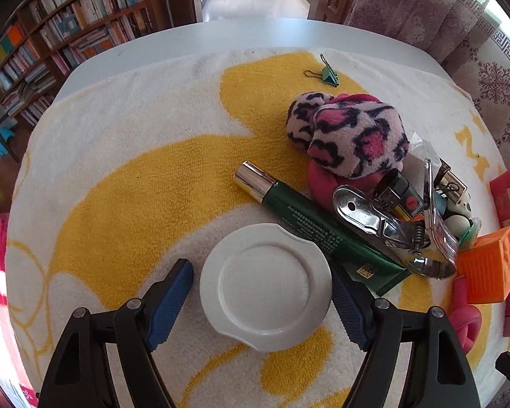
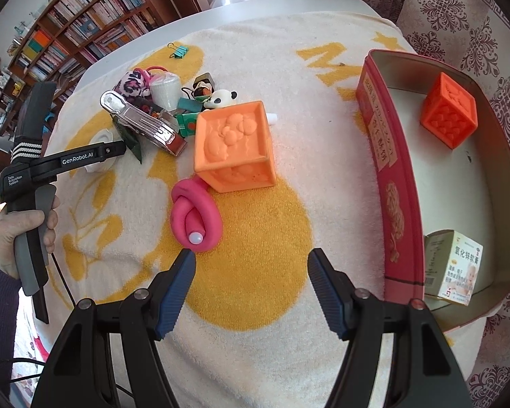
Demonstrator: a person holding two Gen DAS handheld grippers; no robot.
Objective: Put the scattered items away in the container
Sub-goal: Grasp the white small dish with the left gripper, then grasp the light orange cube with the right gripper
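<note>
Container: the red tin is being kept at the right edge of the towel on the desk, lid off, interior open to view.
Already inside: a red-orange embossed cube at the far end and a small medicine carton at the near end are being held in the tin; the middle of the tin floor is bare.
Left outside, near the tin: an orange embossed cube and a coiled pink tube touching its near corner are being left on the towel, well apart from the tin wall.
Left outside, pile: leopard-print plush, green cosmetic tube, large metal clip, lighter, panda figure and a roll of white material are being left heaped together.
Left outside, single items: a white saucer and a green binder clip lying far off alone.
Left tool: jaws are being held apart, straddling the saucer; the right pad appears to be touching the rim, the left pad is clear of it; nothing is clamped.
Right tool: jaws are being held apart over bare towel, just short of the pink tube; nothing is clamped.
Progress estimate: early stage is being judged, two items in, roughly ten out.
Probable next items: saucer for the left, pink tube or orange cube for the right.
</note>
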